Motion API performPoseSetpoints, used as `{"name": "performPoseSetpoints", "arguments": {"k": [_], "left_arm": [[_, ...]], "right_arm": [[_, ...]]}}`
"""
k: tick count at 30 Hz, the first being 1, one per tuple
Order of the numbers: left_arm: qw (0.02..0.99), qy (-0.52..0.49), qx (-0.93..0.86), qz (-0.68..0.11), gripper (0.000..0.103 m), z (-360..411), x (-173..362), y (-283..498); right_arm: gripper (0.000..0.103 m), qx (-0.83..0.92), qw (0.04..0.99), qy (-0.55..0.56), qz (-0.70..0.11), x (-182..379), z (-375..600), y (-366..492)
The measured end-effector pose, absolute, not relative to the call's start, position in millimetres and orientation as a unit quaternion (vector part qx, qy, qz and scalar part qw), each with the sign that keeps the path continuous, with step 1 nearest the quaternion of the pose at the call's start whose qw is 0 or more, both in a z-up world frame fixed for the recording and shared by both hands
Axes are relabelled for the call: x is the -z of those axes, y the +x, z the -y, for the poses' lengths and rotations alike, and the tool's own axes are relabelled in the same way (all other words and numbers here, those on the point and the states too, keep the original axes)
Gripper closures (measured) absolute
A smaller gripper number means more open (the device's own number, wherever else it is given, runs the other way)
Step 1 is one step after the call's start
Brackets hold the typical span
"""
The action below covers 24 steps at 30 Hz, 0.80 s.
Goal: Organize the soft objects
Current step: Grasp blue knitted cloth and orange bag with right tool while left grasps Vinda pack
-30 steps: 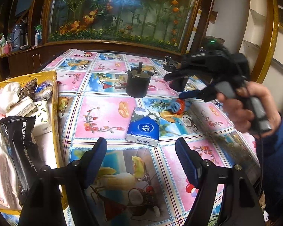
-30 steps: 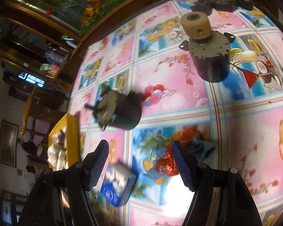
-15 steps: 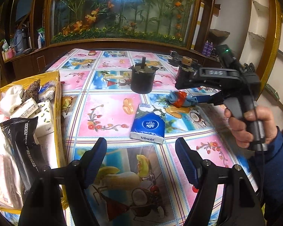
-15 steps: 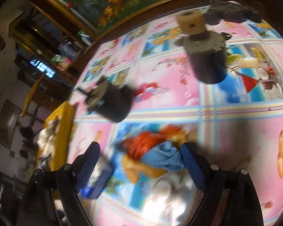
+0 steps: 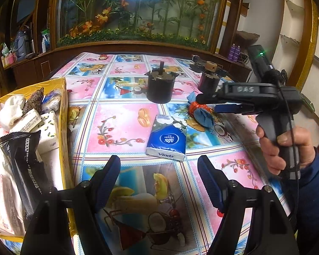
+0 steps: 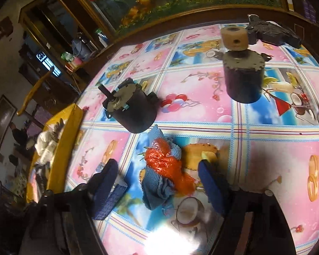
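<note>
Right gripper [image 6: 158, 182] held by a hand [image 5: 285, 148] over the right part of the bench [image 5: 121, 127]; its jaws, which have just been closing, stand apart on either side of a blue cloth bundle [image 6: 159, 170] wrapped with orange plastic film. The bundle lies on the bench between the two blue pads, nearer the left pad, and neither pad presses on it. In the left wrist view the same bundle [image 5: 202, 114] lies just below the right gripper's fingertips. Left gripper [image 5: 159, 180], near the front edge of the bench, has its jaws wide with nothing between them; a blue tissue pack [image 5: 167, 139] lies flat just beyond its fingertips. A yellow box [image 5: 63, 110] at the left edge of the bench holds tissue packs, white cloths and a black sachet. Two black cylindrical motors [image 5: 160, 88] [image 5: 209, 80] stand upright toward the far edge, behind the bundle.
</note>
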<state>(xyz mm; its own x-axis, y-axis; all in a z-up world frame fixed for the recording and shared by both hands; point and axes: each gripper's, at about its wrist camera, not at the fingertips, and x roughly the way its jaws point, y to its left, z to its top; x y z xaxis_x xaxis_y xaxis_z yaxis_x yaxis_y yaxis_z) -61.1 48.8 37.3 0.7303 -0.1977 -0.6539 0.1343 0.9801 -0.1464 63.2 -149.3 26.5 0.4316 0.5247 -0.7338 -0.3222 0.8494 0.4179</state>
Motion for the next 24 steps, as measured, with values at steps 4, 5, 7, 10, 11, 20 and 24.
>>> {"name": "performPoseSetpoints", "arguments": {"k": [4, 5, 7, 10, 11, 20, 24], "left_arm": [[0.930, -0.039, 0.089, -0.354, 0.029, -48, -38, -63], [0.930, -0.038, 0.088, -0.354, 0.029, -47, -38, -63], [0.931, -0.035, 0.085, -0.354, 0.029, -46, -38, -64], [0.927, -0.028, 0.079, -0.366, 0.029, -43, -36, -61], [0.924, -0.025, 0.076, -0.374, 0.029, -42, -35, -58], [0.896, -0.033, 0.104, -0.431, 0.021, -24, -36, -8], [0.889, 0.009, 0.097, -0.447, 0.020, -6, -30, 15]], "right_arm": [[0.064, -0.235, 0.845, 0.075, -0.475, -17, 134, 66], [0.065, -0.236, 0.844, 0.069, -0.478, -16, 133, 65], [0.065, -0.225, 0.849, 0.076, -0.472, -19, 139, 63], [0.065, -0.205, 0.866, 0.086, -0.448, -31, 155, 59], [0.065, -0.200, 0.870, 0.089, -0.441, -34, 160, 59], [0.065, -0.194, 0.879, 0.092, -0.426, -43, 173, 56], [0.065, -0.200, 0.878, 0.099, -0.423, -46, 174, 54]]}}
